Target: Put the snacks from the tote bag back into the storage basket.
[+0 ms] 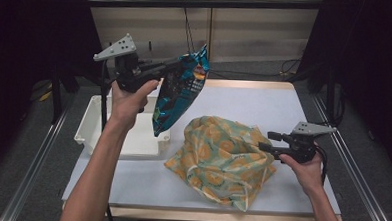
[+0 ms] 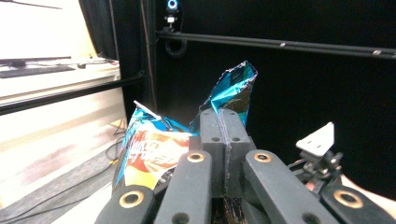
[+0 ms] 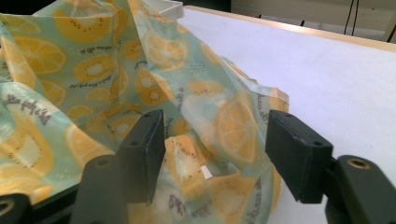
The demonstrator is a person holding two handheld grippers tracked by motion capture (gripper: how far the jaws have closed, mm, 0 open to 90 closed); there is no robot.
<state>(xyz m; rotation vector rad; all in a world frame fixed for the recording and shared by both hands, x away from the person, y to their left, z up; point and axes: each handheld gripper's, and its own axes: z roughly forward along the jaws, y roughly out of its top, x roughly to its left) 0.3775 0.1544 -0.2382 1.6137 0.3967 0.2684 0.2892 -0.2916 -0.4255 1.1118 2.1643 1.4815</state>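
One chip bag point(image 1: 180, 92) hangs clamped in left tongs point(image 1: 175, 67); right tongs point(image 1: 263, 147) gape at one fruit-print bag point(image 1: 222, 156)

A white-topped table point(image 1: 264, 106) with a pale wooden edge is seen standing on grey carpeted floor point(image 1: 42, 149), with metal rails point(image 1: 37, 156) running along its left and right sides. Black curtains point(image 1: 32, 28) are hung at far left and far right, and a beige panelled wall point(image 1: 257, 28) is crossed by a dark horizontal bar point(image 1: 203, 3). Cables point(image 1: 286, 67) are left lying on the far floor.
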